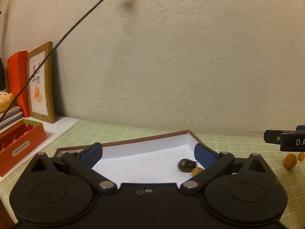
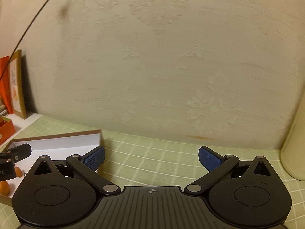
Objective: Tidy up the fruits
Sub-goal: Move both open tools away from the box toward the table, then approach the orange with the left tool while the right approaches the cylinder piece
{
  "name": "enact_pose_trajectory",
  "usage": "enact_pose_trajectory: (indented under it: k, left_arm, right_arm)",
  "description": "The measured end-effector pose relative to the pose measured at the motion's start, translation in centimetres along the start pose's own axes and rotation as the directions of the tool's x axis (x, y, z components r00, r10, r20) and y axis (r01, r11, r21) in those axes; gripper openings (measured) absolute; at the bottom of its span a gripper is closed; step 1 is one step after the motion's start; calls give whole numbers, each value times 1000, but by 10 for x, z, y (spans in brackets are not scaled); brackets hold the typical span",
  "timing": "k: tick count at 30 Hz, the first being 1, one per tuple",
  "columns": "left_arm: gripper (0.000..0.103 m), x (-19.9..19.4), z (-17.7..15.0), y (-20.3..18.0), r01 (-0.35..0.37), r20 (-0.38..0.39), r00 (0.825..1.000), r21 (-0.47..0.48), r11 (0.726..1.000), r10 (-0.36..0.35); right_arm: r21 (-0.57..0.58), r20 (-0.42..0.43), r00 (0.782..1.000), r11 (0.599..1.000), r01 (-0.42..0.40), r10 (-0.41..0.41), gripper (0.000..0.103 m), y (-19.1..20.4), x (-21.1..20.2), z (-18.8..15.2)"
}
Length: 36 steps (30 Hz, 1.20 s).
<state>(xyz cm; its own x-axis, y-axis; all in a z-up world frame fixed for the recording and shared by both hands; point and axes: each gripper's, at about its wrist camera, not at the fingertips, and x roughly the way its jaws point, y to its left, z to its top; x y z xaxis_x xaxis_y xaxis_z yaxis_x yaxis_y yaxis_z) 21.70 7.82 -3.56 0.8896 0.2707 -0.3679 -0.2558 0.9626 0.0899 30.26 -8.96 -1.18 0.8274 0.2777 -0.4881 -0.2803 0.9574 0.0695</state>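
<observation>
A shallow white box (image 1: 152,145) with a brown rim lies on the green checked cloth. Inside it, near its right wall, are a dark round fruit (image 1: 186,165) and a small orange fruit (image 1: 197,171). My left gripper (image 1: 147,154) hangs open over the box, nothing between its blue pads (image 1: 91,152). Two more orange fruits (image 1: 290,161) lie on the cloth right of the box. My right gripper (image 2: 152,158) is open over bare cloth, right of the box (image 2: 57,143). An orange fruit (image 2: 4,188) shows at that view's left edge.
A red box (image 1: 21,148), stacked books, a red folder and a framed picture (image 1: 41,84) stand at the far left by the wall. A cream cylinder (image 2: 293,143) rises at the right edge. A thin black cable (image 1: 63,38) crosses overhead. The wall runs close behind the table.
</observation>
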Motion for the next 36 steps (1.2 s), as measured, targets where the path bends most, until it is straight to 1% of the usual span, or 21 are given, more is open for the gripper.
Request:
enact_pose_trajectory:
  k: [7, 12, 19, 22, 27, 32, 34, 36]
  left_arm:
    - [97, 0, 1, -34, 54, 6, 998, 26, 998, -55]
    - [97, -2, 0, -62, 103, 9, 995, 46, 994, -103]
    - [97, -3, -4, -100, 175, 4, 984, 74, 982, -175]
    - [97, -2, -7, -116, 204, -3, 979, 85, 975, -204]
    - [96, 2, -13, -145, 258, -22, 966, 97, 961, -257]
    - [92, 10, -20, -181, 306, -49, 952, 110, 946, -302]
    - [87, 14, -24, -195, 315, -62, 949, 118, 942, -309]
    - [84, 20, -27, -205, 332, -79, 943, 110, 937, -325]
  right_arm:
    - [29, -2, 999, 998, 49, -49, 103, -35, -12, -7]
    - [62, 5, 995, 993, 98, -98, 103, -63, -21, -9]
    - [90, 9, 986, 982, 167, -168, 103, -97, -32, -16]
    - [97, -12, 982, 977, 187, -187, 103, -112, -35, -20]
    - [99, -39, 970, 965, 243, -240, 103, -133, -36, -26]
    - [94, -64, 960, 956, 277, -272, 103, -151, -27, -33]
    - [94, -76, 959, 955, 280, -273, 103, -158, -21, -36]
    - [92, -86, 958, 955, 281, -274, 103, -163, -17, -39]
